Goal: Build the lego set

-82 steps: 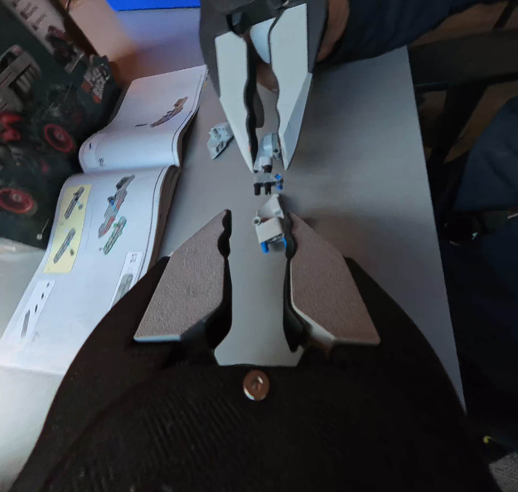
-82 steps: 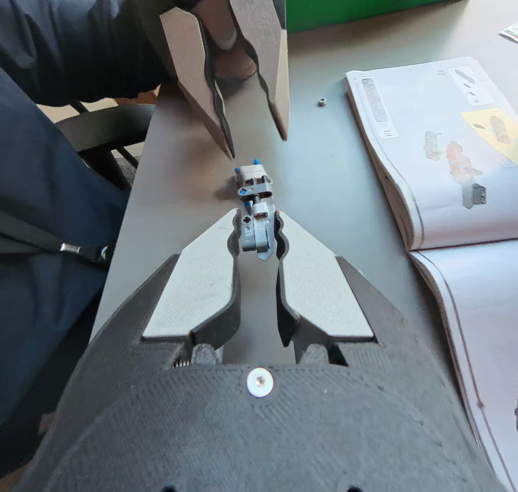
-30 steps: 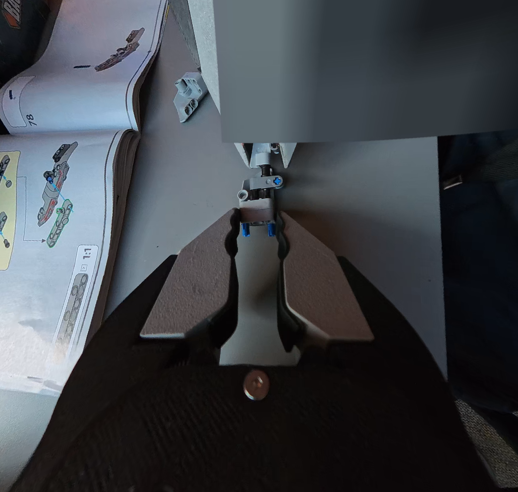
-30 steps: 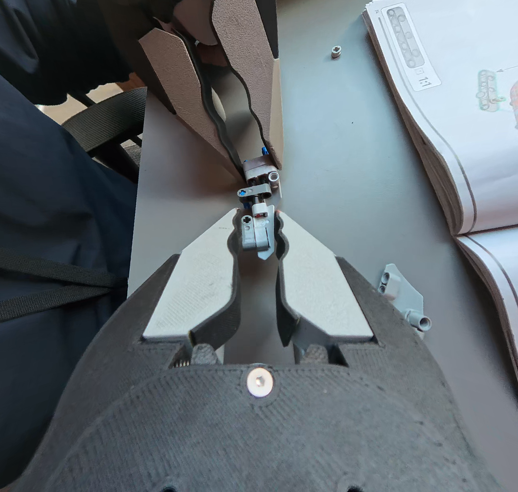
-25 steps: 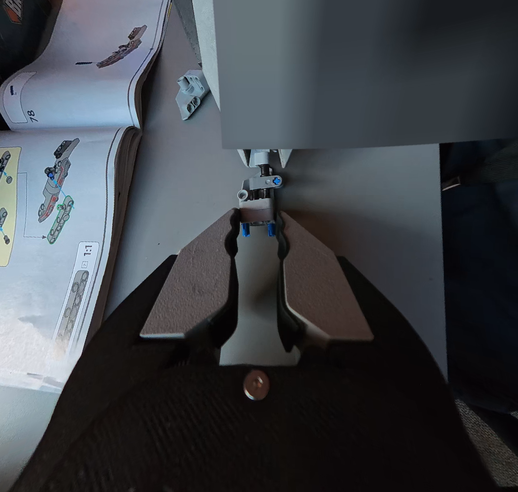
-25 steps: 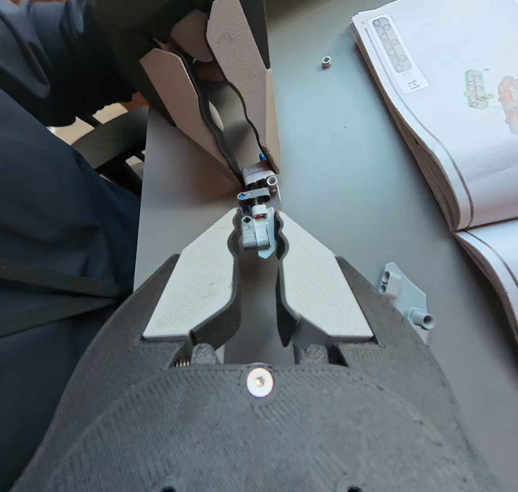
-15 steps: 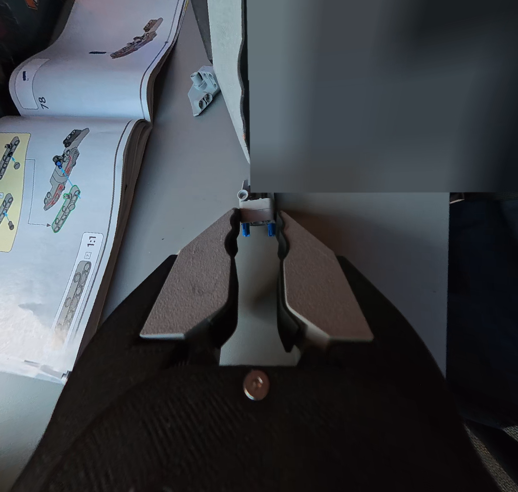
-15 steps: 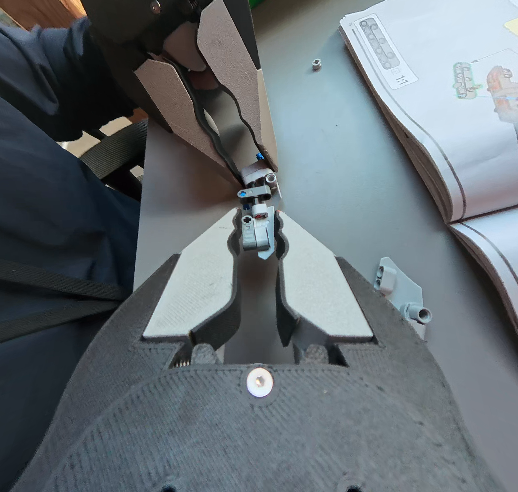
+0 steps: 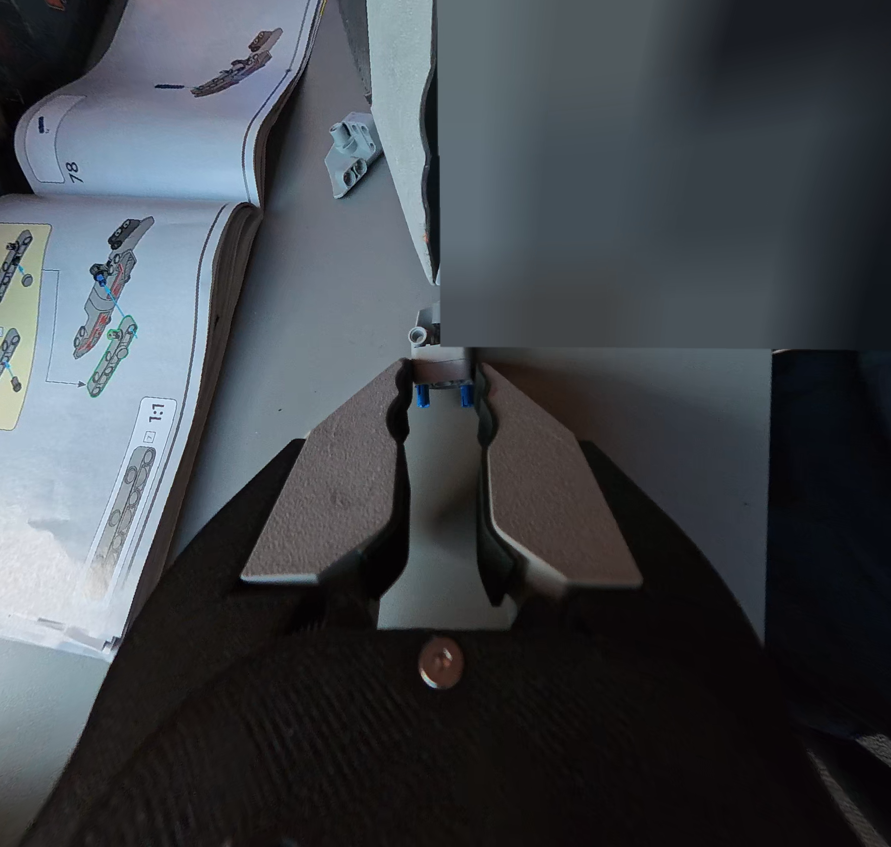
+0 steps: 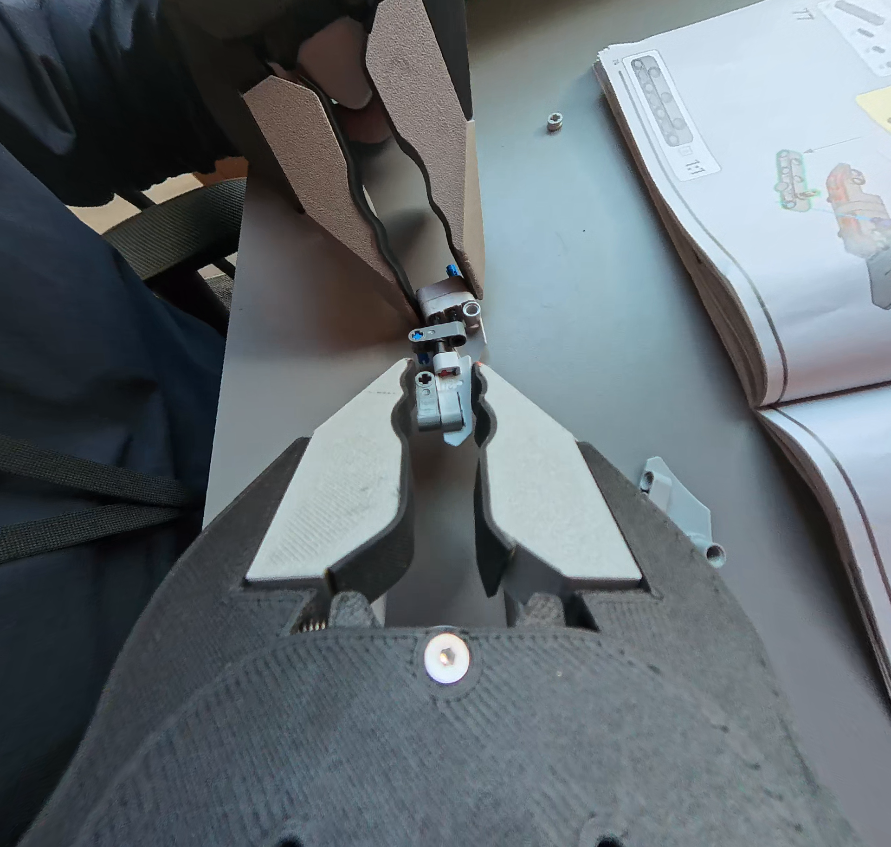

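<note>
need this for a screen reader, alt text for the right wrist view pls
The right gripper and left gripper each clamp one end of a small grey lego assembly over a grey table, with an open instruction booklet beside it.

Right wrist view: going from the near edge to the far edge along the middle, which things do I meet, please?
right gripper → grey lego assembly it grips → dark lever with blue pin → grey block with blue pins → left gripper gripping that block → person's dark sleeve
</note>
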`<state>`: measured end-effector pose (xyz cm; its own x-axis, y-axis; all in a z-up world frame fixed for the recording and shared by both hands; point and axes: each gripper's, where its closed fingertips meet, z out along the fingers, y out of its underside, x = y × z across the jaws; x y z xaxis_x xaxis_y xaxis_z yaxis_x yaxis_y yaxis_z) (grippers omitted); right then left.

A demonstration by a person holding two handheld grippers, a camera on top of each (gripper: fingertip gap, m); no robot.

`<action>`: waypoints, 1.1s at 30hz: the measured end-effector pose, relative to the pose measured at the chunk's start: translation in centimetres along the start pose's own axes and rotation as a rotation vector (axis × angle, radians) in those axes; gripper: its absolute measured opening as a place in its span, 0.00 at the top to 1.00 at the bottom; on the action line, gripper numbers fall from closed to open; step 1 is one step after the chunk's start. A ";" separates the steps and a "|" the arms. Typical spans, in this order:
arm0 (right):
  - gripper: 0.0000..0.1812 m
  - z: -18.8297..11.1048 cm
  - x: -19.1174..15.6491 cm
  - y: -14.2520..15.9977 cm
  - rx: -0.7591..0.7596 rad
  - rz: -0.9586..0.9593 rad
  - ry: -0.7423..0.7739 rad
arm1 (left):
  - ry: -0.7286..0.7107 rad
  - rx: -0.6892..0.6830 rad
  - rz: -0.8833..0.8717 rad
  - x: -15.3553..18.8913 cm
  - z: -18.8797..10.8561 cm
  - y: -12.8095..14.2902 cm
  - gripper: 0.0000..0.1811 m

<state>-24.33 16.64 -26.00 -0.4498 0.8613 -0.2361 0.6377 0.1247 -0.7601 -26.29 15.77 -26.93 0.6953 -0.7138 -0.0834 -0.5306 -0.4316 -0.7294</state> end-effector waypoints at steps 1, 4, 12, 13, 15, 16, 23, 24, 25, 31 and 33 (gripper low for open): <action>0.89 0.0 0.0 0.0 0.000 -0.002 0.000 | 0.000 0.000 0.001 0.0 0.0 0.0 0.87; 0.89 0.0 0.0 0.0 -0.005 -0.033 0.009 | 0.010 0.000 -0.002 0.1 0.0 0.0 0.88; 0.89 0.0 0.0 -0.1 0.001 -0.067 0.050 | 0.006 -0.001 -0.001 0.0 0.0 0.0 0.87; 0.89 0.1 0.0 -0.1 0.005 -0.061 0.041 | 0.008 -0.001 -0.001 0.0 0.0 0.0 0.87; 0.89 0.0 -0.2 -0.1 0.011 -0.046 0.014 | 0.023 0.001 -0.002 0.2 0.0 0.0 0.88; 0.89 0.0 -0.2 -0.1 0.013 -0.051 0.013 | 0.026 0.001 -0.005 0.2 0.0 0.0 0.88; 0.89 0.3 -0.5 0.0 -0.010 -0.111 0.007 | 0.040 0.004 0.032 0.5 -0.2 0.1 0.87; 0.89 0.4 -0.6 0.1 -0.014 -0.122 -0.004 | 0.048 0.004 0.039 0.6 -0.2 0.2 0.87; 0.89 0.4 -0.7 0.1 -0.018 -0.134 -0.011 | 0.058 0.005 0.042 0.7 -0.3 0.2 0.88; 0.89 0.4 -0.8 -0.1 -0.014 -0.181 -0.019 | 0.075 0.004 0.040 0.9 -0.3 0.2 0.88; 0.89 0.4 -0.8 -0.1 -0.011 -0.197 -0.024 | 0.073 0.005 0.043 0.9 -0.3 0.2 0.88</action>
<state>-24.23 15.73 -25.98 -0.5813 0.8077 -0.0983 0.5430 0.2952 -0.7861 -25.89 14.89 -26.95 0.6345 -0.7702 -0.0651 -0.5569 -0.3972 -0.7294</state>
